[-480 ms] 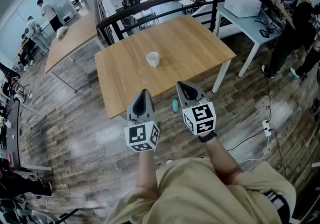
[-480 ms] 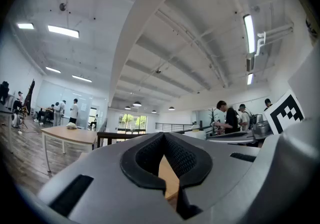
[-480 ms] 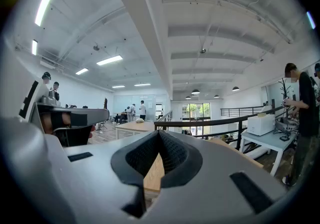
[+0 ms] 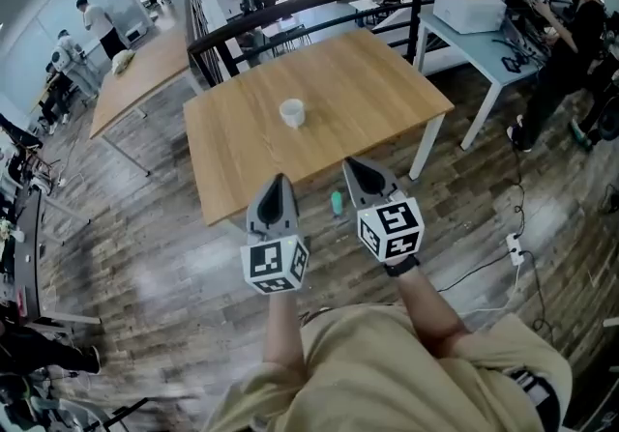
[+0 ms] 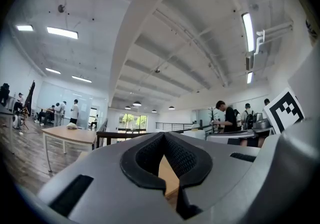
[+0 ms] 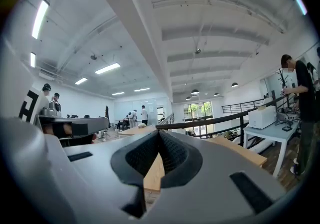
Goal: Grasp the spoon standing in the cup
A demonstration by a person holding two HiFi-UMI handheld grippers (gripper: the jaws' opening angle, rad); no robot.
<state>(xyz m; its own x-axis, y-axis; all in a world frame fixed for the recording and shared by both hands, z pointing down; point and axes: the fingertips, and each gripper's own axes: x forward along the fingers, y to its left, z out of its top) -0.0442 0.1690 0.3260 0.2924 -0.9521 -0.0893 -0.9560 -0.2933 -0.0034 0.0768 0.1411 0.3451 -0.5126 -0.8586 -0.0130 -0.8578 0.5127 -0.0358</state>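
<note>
My left claw [image 4: 279, 181] is clenched tip to tip with nothing between the jaws. Only the wood of the bench [image 4: 387, 92] shows through the gap behind the tips. My right claw [image 4: 354, 167] is also clenched and empty. I hold both side by side at the bench's near edge, pointing towards it. The cup [image 4: 292, 112] is white and upright, near the middle of the bench and well apart from both claws. The spoon is too small to make out from the head view, and neither claw's view shows the cup. A small teal object [image 4: 337, 201] sits between the claws, just off the bench edge.
</note>
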